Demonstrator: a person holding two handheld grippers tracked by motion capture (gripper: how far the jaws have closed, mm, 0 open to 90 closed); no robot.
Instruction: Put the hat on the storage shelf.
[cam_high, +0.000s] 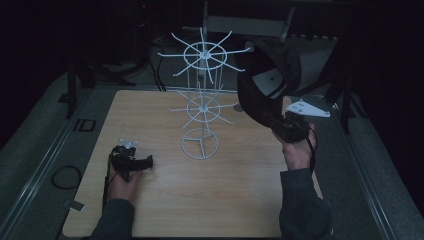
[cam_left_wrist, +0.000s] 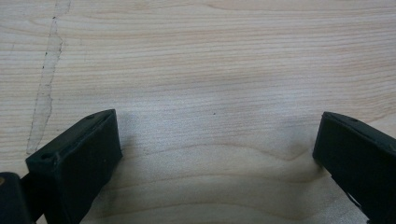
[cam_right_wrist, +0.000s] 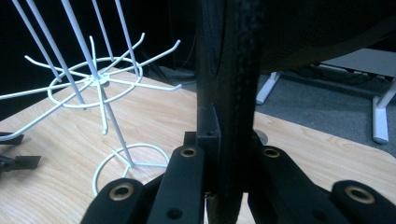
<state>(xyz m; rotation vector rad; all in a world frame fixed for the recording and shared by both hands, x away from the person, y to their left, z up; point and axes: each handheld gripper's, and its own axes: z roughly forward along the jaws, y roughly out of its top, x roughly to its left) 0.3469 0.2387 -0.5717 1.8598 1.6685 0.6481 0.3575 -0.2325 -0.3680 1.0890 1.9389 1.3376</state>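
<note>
A white wire rack with two tiers of hooked arms stands on a round base at the middle of the wooden table. To its right, lifted above the table, my right gripper is shut on the brim of a black cap, whose crown hangs near the upper tier's right arms. In the right gripper view the jaws of the right gripper clamp the cap's edge, with the rack to the left. My left gripper rests low on the table's front left, open, with bare wood between its jaws.
Dark floor, stand legs and cables surround the table. A cable loop lies on the floor at the left. White desk legs stand beyond the table's far side.
</note>
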